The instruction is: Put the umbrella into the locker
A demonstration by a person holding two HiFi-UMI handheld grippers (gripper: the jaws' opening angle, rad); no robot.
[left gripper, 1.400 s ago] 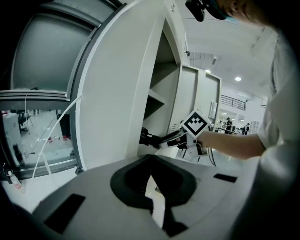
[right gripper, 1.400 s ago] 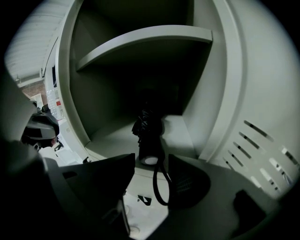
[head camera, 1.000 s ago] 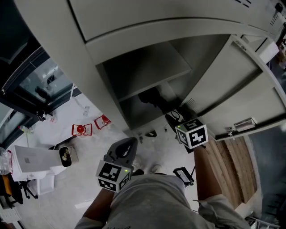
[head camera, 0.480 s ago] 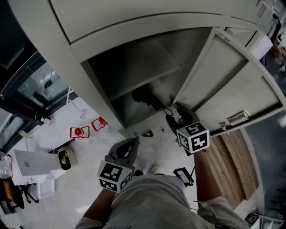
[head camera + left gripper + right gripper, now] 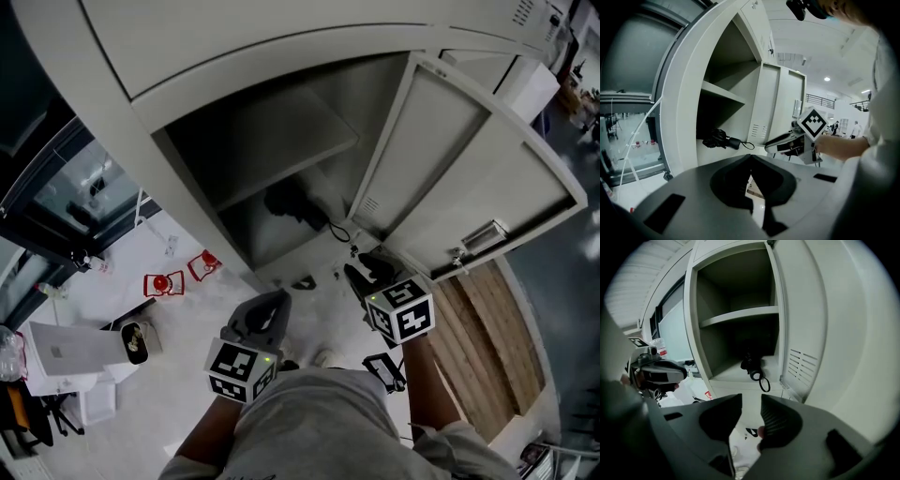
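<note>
Far left, seen only from the head view: red-and-white objects on the pale floor and a white box, well apart from me. My left fingers sit low in front of my waist, angled slightly downward toward the locker, with the marker cube on top. In the left gripper view those fingers meet at the tips with nothing between them. The locker stands open. The umbrella is inside, folded and black, lying on the bottom compartment's floor under the shelf, its strap loop trailing toward the front edge. The left gripper view alone shows the umbrella side-on, plus my other tool in profile with my hand behind it. My right fingers are held out farther, just short of the locker's sill, pointing downward and in; my forearm runs back to the lower right. In the right gripper view the fingers are apart and closing, with nothing between them; the umbrella lies straight ahead. That view alone shows the vent slots in the door, which is swung wide to the right.
</note>
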